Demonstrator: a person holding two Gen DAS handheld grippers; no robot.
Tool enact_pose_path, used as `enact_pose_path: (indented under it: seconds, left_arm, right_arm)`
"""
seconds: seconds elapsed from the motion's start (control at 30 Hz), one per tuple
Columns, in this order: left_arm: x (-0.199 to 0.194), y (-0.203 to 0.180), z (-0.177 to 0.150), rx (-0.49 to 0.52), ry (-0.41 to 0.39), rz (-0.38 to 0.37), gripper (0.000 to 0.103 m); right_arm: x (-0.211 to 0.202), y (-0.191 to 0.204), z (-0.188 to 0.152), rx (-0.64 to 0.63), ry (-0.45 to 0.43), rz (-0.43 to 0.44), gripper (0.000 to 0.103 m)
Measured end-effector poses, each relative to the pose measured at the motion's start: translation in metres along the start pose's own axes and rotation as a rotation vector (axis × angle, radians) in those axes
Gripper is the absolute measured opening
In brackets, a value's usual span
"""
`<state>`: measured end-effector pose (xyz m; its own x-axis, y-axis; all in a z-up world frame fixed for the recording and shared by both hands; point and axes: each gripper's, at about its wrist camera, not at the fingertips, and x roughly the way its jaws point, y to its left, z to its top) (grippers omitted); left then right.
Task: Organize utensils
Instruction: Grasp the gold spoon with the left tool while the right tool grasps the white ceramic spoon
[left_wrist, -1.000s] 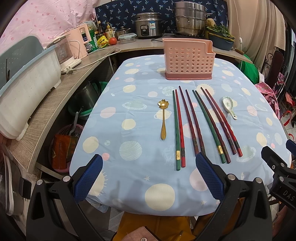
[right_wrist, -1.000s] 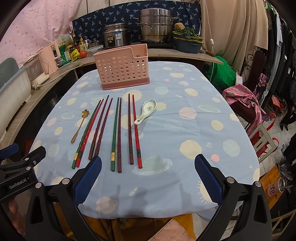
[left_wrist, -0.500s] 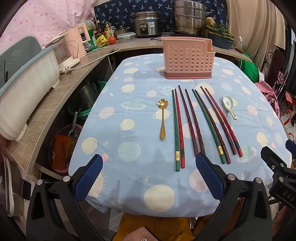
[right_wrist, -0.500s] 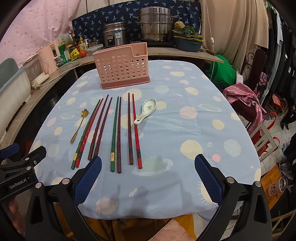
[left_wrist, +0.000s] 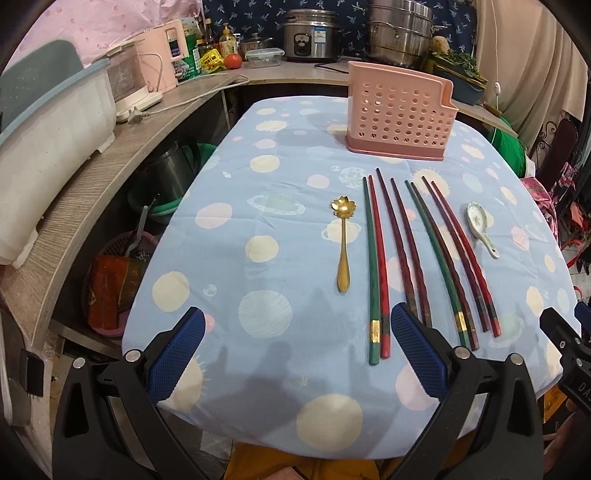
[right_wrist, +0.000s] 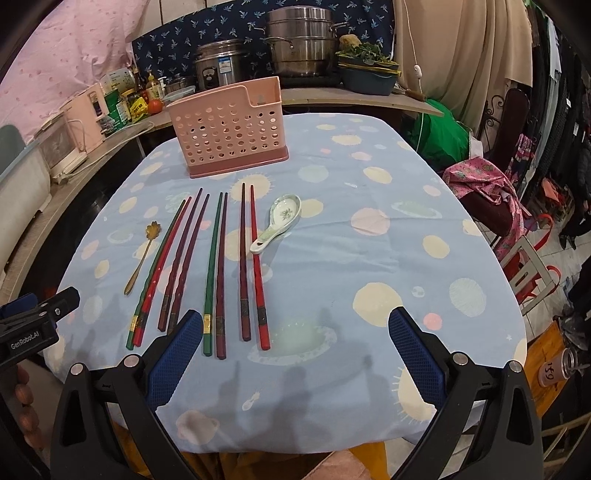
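Step in hand looked like the very start: nothing picked up yet. Left gripper was wide open and held nothing, hanging over the near table edge. Right gripper was likewise wide open and empty, near the thick ends of the chopsticks.

All utensils lay flat on the spotted tablecloth. Eight chopsticks sat in four loose pairs, tips toward the pink holder, which stood upright at the far end, well apart from them. A gold spoon lay just left of the chopsticks; a ceramic spoon lay just right of them, bowl up.

Next move, by my read: close on one item near its thick end, lift it, and drop it upright into the holder. Chopsticks in a pair nearly touched, so picking a single one would need a narrow, well-centred pinch.

Hard to tell: the holder's inside wasn't visible, so its compartments and contents were unknown. The left gripper's right finger covered the ends of the second pair. Fisheye bent the sticks, so true straightness was unclear.
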<state>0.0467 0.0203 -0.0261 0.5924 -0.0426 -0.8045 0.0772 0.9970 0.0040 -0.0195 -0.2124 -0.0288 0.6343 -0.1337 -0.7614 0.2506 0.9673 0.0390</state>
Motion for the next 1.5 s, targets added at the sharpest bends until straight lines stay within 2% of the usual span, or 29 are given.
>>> enact_pose_path:
  seconds: [0.13, 0.2, 0.27, 0.5, 0.57, 0.83, 1.03, 1.23, 1.37, 1.5]
  left_arm:
    - [0.021, 0.001, 0.008, -0.015, 0.024, -0.03, 0.093]
    - [0.035, 0.0, 0.011, -0.014, 0.049, -0.04, 0.086]
    - [0.049, -0.003, 0.014, -0.008, 0.079, -0.056, 0.074]
    - [0.081, -0.014, 0.015, 0.025, 0.14, -0.086, 0.058]
    - [0.086, -0.017, 0.016, 0.032, 0.15, -0.098, 0.046]
    - [0.093, -0.017, 0.022, 0.024, 0.163, -0.143, 0.012]
    - [0.092, -0.018, 0.021, 0.028, 0.167, -0.165, 0.011]
    - [0.092, -0.018, 0.022, 0.029, 0.167, -0.169, 0.011]
    - [0.093, -0.018, 0.022, 0.024, 0.169, -0.177, 0.011]
    - [0.093, -0.017, 0.023, 0.019, 0.168, -0.186, 0.011]
  right_arm:
    - [0.012, -0.004, 0.007, 0.011, 0.014, -0.002, 0.096]
    - [0.019, -0.004, 0.011, 0.011, 0.025, -0.003, 0.095]
    - [0.027, -0.004, 0.015, 0.011, 0.038, 0.002, 0.092]
    - [0.052, -0.004, 0.028, 0.026, 0.071, 0.009, 0.085]
    - [0.059, -0.005, 0.033, 0.038, 0.081, 0.017, 0.079]
    - [0.08, 0.0, 0.059, 0.076, 0.092, 0.087, 0.061]
    - [0.104, 0.005, 0.07, 0.09, 0.122, 0.103, 0.042]
    - [0.124, 0.004, 0.064, 0.116, 0.18, 0.129, 0.021]
    - [0.13, 0.003, 0.06, 0.125, 0.197, 0.139, 0.014]
    - [0.129, 0.002, 0.057, 0.123, 0.187, 0.145, 0.013]
